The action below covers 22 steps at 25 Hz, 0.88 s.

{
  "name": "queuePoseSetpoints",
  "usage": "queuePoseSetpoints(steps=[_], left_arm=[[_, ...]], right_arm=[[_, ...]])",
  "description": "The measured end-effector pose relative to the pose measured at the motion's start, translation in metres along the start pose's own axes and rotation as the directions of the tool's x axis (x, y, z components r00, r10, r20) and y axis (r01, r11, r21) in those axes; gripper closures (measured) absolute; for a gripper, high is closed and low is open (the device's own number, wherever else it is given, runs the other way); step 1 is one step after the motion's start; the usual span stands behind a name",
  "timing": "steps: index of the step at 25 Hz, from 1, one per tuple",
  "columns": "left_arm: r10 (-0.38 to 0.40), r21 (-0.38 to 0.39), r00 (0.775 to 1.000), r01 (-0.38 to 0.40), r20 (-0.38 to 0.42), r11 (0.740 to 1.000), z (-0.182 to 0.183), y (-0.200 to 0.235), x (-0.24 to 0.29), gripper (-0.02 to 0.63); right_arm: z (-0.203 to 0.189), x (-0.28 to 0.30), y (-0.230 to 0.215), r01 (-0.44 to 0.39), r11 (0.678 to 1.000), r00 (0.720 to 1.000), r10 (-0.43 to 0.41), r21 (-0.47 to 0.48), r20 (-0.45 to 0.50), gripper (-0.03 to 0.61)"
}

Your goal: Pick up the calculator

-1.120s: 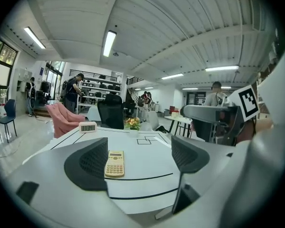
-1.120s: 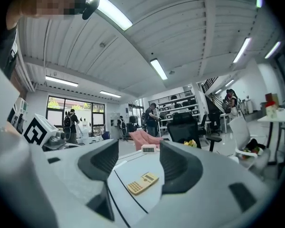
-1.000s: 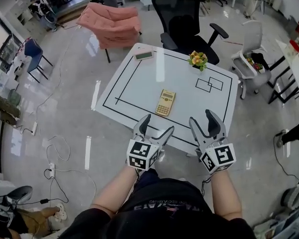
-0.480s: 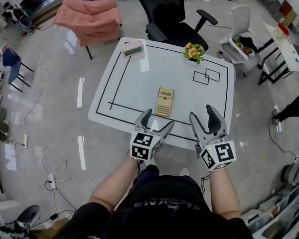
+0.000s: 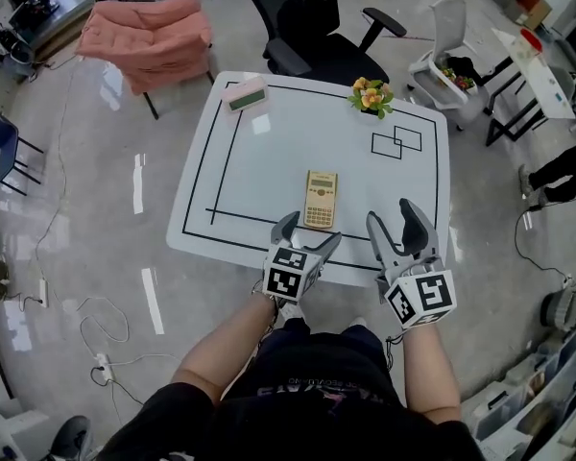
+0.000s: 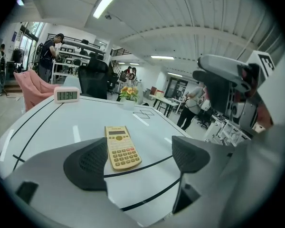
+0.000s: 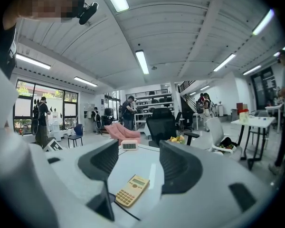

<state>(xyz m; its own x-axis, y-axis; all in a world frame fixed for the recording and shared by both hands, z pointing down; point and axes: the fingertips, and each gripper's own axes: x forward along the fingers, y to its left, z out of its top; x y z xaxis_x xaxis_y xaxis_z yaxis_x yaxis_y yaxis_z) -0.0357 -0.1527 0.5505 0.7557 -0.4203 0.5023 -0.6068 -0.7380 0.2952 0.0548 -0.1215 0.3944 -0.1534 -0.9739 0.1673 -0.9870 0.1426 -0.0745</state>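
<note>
1. Head view: the calculator [image 5: 320, 199] lies flat on the white table [image 5: 269, 171], keys up. It sits just inside the black line drawn along the table's near side, with its long side pointing away from the person.
2. The left gripper [image 5: 310, 233] hovers at the near table edge, just short of the calculator and apart from it. Its jaws are spread wide and nothing is between them.
3. In the left gripper view the calculator [image 6: 121, 147] lies ahead of the left gripper [image 6: 138, 160]. It shows in the gap between the pads, closer to the left pad (no contact with either).
4. The right gripper [image 5: 394, 217] is held beside the left one, also at the near edge, with the calculator off to its left. Its jaws also stand apart and are empty.
5. In the right gripper view the calculator [image 7: 132, 190] shows low down, next to the left jaw of the right gripper [image 7: 138, 163].
6. Farther off, a small clock [image 5: 245, 94] stands at the table's far left corner and a pot of flowers [image 5: 368, 94] near the far right. A black office chair [image 5: 312, 27] stands beyond the table.
</note>
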Motion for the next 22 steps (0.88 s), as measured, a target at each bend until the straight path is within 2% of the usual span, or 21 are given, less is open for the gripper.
queuePoseSetpoints(steps=[5, 11, 15, 22], left_arm=[[0.004, 0.004, 0.998, -0.003, -0.067, 1.0, -0.018, 0.011, 0.02, 0.202], [0.051, 0.029, 0.987, -0.047, -0.151, 0.998, -0.038, 0.018, 0.042, 0.201], [0.091, 0.03, 0.982, -0.087, -0.168, 0.996, -0.045, 0.023, 0.058, 0.201], [0.165, 0.018, 0.959, -0.165, -0.232, 0.986, -0.053, 0.031, 0.079, 0.196]], right_arm=[[-0.009, 0.008, 0.003, 0.014, 1.0, 1.0, -0.014, 0.008, -0.025, 0.323], [-0.015, 0.015, -0.008, 0.01, 1.0, 0.999, -0.01, 0.017, -0.04, 0.324], [-0.021, 0.027, -0.018, -0.029, 0.999, 0.998, 0.031, 0.03, -0.052, 0.324], [-0.032, 0.055, -0.036, -0.11, 0.992, 0.989, 0.116, 0.064, -0.089, 0.324]])
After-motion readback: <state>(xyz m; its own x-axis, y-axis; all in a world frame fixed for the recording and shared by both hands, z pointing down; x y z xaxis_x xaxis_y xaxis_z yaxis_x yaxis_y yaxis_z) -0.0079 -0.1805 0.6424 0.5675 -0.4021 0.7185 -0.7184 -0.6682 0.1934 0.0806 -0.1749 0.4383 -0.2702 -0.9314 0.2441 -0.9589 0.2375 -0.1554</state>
